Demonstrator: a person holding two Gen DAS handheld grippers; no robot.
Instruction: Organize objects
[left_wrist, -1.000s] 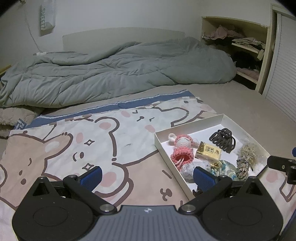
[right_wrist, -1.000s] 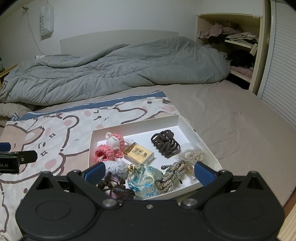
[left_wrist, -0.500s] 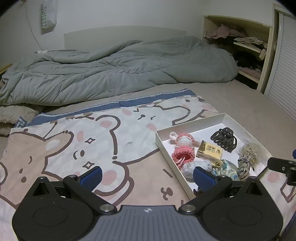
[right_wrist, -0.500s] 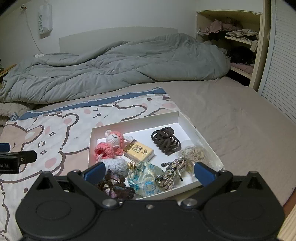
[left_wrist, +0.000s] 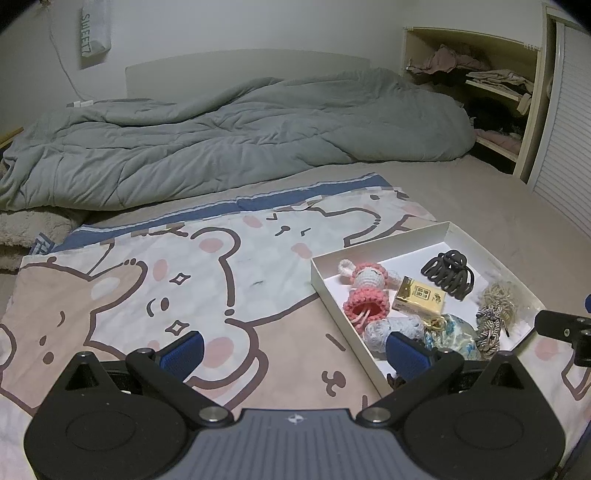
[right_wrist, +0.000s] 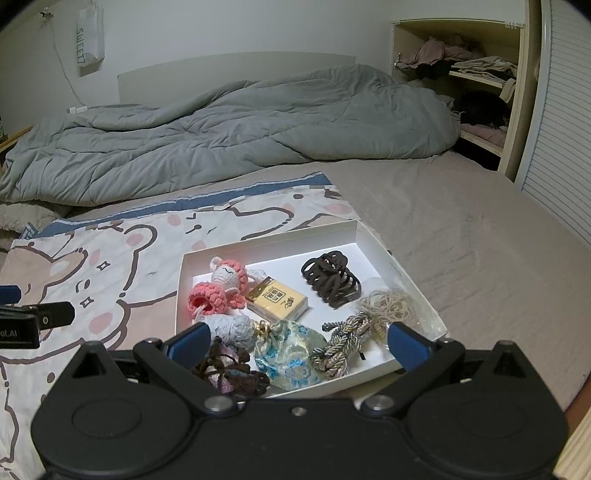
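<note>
A white shallow box (right_wrist: 391, 254) lies on a cartoon bear blanket (left_wrist: 166, 280). It holds a pink crocheted doll (right_wrist: 221, 284), a yellow card box (right_wrist: 277, 299), a black hair claw (right_wrist: 330, 282), a tan cord bundle (right_wrist: 388, 304), a braided cord (right_wrist: 341, 343), a blue floral pouch (right_wrist: 291, 354), a grey knitted piece (right_wrist: 231, 326) and a dark brown-and-pink piece (right_wrist: 231, 373). My right gripper (right_wrist: 295, 341) is open and empty over the box's near edge. My left gripper (left_wrist: 293, 350) is open and empty over the blanket, left of the box (left_wrist: 328, 291).
A crumpled grey duvet (left_wrist: 236, 136) lies across the back of the bed. An open shelf with clothes (left_wrist: 476, 77) and a slatted door (left_wrist: 569, 147) stand at the right. Bare beige sheet (right_wrist: 461, 229) spreads right of the box.
Both grippers have shifted slightly, so the box sits a little differently in each view. Nothing was taken hold of or let go.
</note>
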